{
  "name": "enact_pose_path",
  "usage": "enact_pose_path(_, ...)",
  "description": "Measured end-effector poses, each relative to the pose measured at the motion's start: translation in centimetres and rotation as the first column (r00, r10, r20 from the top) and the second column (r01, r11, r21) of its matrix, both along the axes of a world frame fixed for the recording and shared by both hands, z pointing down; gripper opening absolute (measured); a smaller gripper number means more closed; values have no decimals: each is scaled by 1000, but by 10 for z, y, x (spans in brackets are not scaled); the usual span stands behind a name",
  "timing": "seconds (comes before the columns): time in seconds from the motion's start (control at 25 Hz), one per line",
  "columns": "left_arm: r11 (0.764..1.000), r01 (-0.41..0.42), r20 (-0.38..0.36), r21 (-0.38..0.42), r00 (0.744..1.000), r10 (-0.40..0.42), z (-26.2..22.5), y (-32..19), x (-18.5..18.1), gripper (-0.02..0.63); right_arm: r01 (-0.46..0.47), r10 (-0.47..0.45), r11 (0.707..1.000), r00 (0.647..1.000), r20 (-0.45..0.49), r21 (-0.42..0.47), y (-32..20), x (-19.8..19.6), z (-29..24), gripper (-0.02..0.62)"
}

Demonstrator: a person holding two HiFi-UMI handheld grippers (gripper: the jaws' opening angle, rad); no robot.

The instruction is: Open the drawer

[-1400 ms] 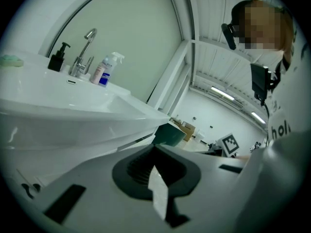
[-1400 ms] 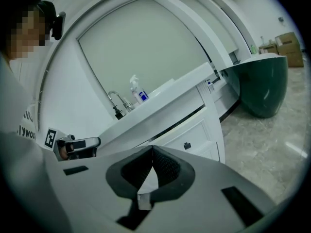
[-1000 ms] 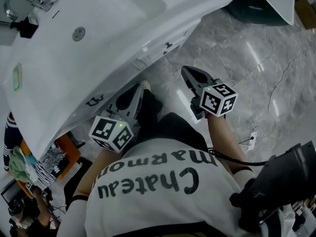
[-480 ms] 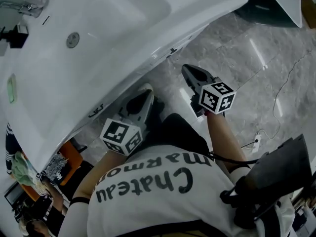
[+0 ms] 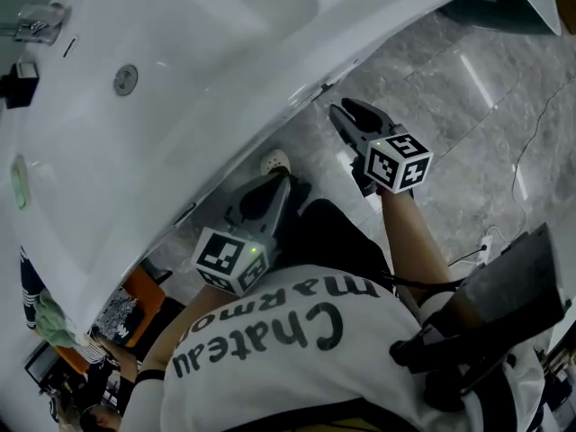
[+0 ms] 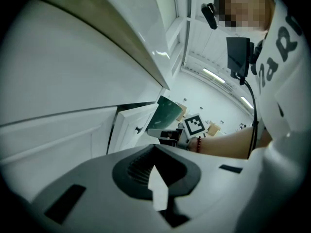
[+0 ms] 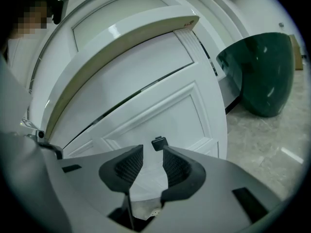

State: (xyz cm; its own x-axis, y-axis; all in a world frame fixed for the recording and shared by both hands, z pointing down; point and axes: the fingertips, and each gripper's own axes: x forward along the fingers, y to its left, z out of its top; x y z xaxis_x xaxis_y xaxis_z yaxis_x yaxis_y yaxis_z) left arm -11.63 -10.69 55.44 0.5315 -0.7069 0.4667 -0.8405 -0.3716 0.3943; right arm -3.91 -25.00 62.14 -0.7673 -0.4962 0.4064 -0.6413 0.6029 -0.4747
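Observation:
The white drawer front (image 7: 165, 111) of the vanity fills the right gripper view, with a small black knob (image 7: 159, 143) at its middle. My right gripper (image 7: 153, 152) points at that knob. Its jaws are opening, and the knob sits just beyond the fingertips, in line with the gap and untouched. In the head view the right gripper (image 5: 346, 113) reaches under the basin's edge (image 5: 360, 57). My left gripper (image 5: 277, 180) hangs beside it, lower and to the left. In its own view the left gripper (image 6: 154, 148) has its pads together with nothing held.
The white basin top with drain (image 5: 125, 79) and tap (image 5: 36, 21) overhangs the cabinet. A dark green tub (image 7: 262, 76) stands on the grey marble floor (image 5: 468, 124) to the right. A white shoe (image 5: 274, 162) is near the cabinet foot. A cable (image 5: 526, 165) trails across the floor.
Both grippers have sunk lower in front of the vanity. The right one has come closer to the cabinet under the basin's edge.

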Motion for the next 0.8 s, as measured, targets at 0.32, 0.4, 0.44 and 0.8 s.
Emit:
enact_pose_path(0.32, 1000, 5, 4, -15, 1000, -5, 10, 5, -16, 9, -7, 8, 1000, 999, -36, 28, -21, -19, 14, 164)
enact_pose_path(0.4, 1000, 7, 6, -8, 1000, -7, 12, 2, -18, 8, 9, -6, 998, 998, -59, 60, -24, -23, 15, 169)
enact_pose_path(0.44, 1000, 11, 5, -7, 1000, -11, 13, 0, -20, 9, 18, -12, 997, 997, -71, 79, -25, -25, 14, 169)
enact_pose_path(0.8, 999, 26, 13, -20, 1000, -26, 7, 1, -25, 8, 101, -60, 981, 970, -237, 164, -29, -32, 19, 137)
